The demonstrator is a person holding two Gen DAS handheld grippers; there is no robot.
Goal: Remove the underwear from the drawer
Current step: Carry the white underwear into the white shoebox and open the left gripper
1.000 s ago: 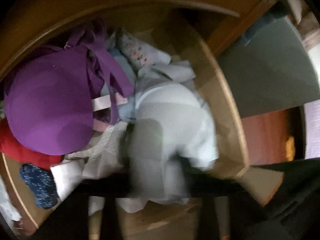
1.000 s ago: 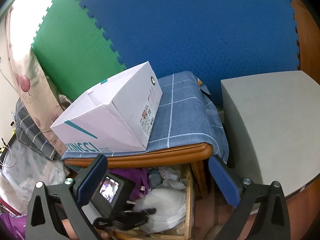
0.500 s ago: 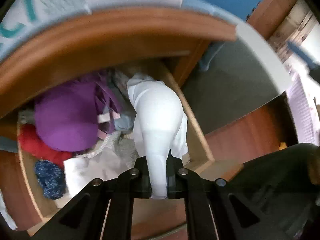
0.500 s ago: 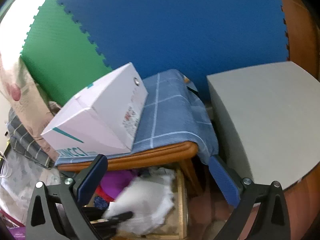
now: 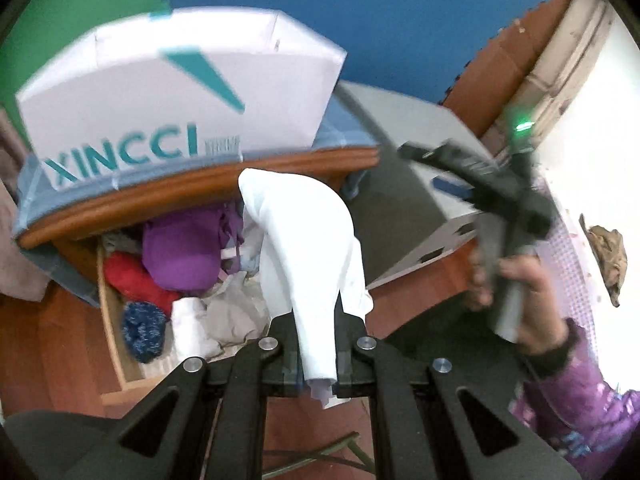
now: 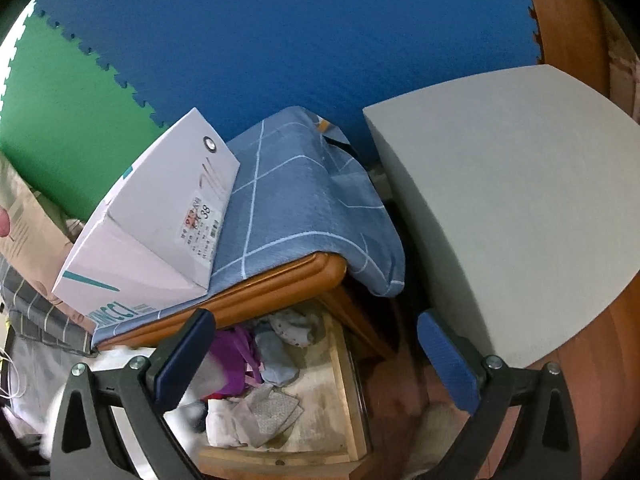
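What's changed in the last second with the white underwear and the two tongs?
The left tongs, shut on the white underwear, have lifted it up and back out of the drawer; a second ago it lay among the clothes. The right tongs stayed open and empty above. The purple garment and shoebox stayed put.

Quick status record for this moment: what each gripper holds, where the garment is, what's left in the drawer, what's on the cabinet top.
left gripper: shut on white underwear, pinched at one end
white underwear: hanging above open drawer
right gripper: open, empty, over the drawer
drawer contents: purple bra, red garment, blue knit item, pale cloths
cabinet top: XINCCI shoebox on blue checked cloth
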